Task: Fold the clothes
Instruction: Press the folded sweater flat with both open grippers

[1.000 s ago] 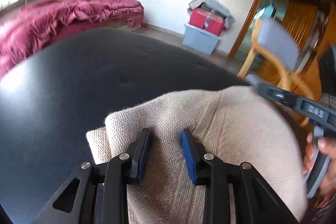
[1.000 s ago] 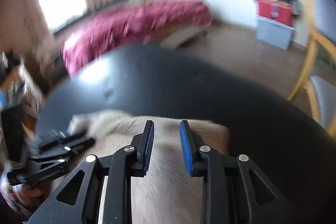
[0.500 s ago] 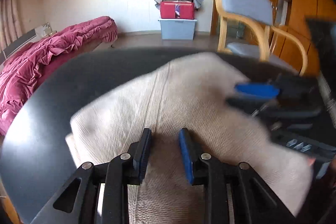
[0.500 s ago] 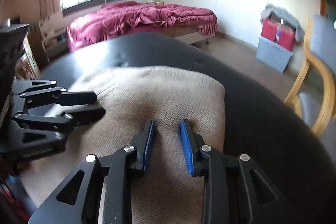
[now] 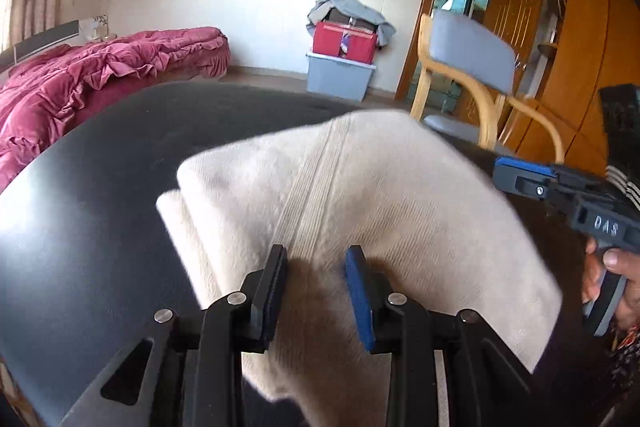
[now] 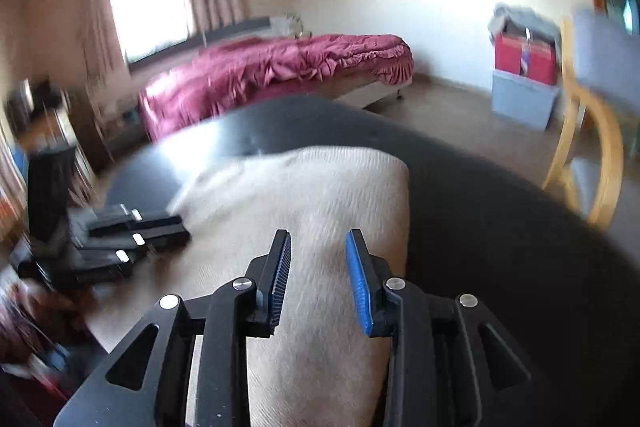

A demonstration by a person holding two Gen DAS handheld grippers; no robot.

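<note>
A folded cream knit garment [image 5: 360, 195] lies on the dark round table [image 5: 100, 187]. My left gripper [image 5: 316, 259] is open just above its near part, its jaws apart with nothing between them. The garment also shows in the right wrist view [image 6: 304, 203], where my right gripper [image 6: 318, 251] is open over its near right part. The right gripper shows at the right of the left wrist view [image 5: 568, 195], held by a hand beside the garment. The left gripper shows at the left of the right wrist view [image 6: 132, 235], blurred.
A wooden chair with a grey seat [image 5: 472, 79] stands past the table's far right edge. A bed with a crimson cover [image 6: 280, 67] lies beyond the table. A grey bin with a red box [image 5: 340, 67] stands by the wall.
Both grippers have stayed open over the garment. The right gripper has drawn back to the right, off the garment's middle. Both views have shifted and the right one is blurred.
</note>
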